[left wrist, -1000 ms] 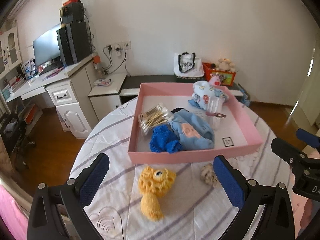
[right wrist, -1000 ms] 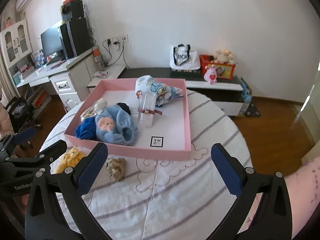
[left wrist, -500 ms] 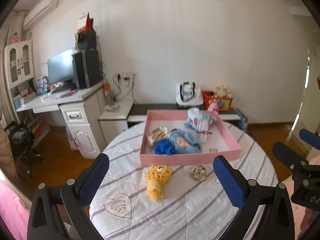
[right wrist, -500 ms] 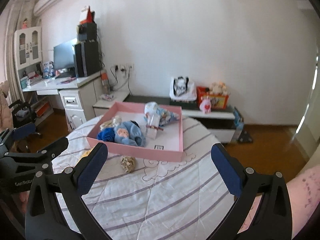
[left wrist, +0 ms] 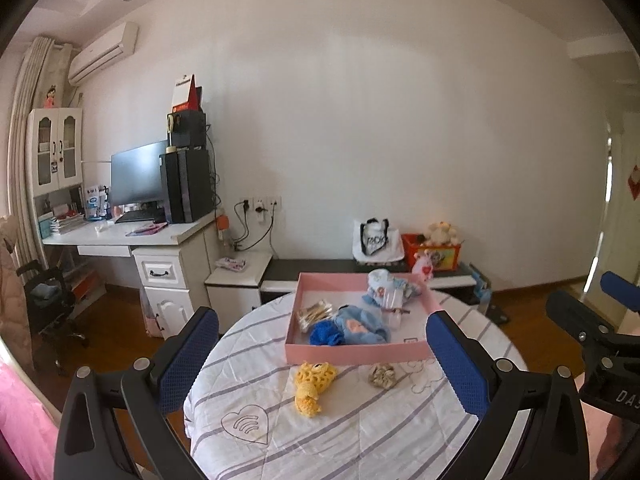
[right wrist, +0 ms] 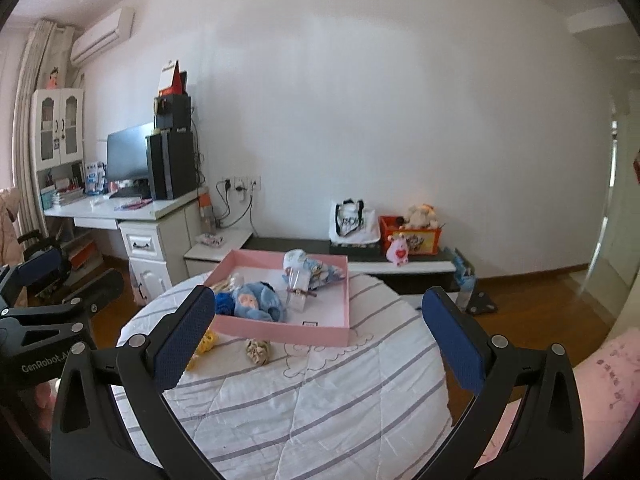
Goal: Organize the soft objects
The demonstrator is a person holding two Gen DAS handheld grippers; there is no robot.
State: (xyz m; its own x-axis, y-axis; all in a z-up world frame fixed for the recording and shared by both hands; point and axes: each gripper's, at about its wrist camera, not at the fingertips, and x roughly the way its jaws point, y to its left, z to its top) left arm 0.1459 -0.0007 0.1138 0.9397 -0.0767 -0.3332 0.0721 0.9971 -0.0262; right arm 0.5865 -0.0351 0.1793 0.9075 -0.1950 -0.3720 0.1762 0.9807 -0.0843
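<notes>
pink tray (left wrist: 352, 352) on round bench (left wrist: 360, 432), far half, soft items inside | yellow knit toy (left wrist: 314, 384) and beige scrunchie (left wrist: 382, 375) just outside tray's near wall | near cloth bare | left claw (left wrist: 320, 364) spread, empty, raised | right claw (right wrist: 316, 340) spread, empty, raised

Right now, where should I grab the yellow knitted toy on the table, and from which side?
Take the yellow toy across its narrow lower body, coming straight down from above. It lies flat on the tablecloth, wide head toward the pink tray, so the slimmer end probably fits open jaws best.
</notes>
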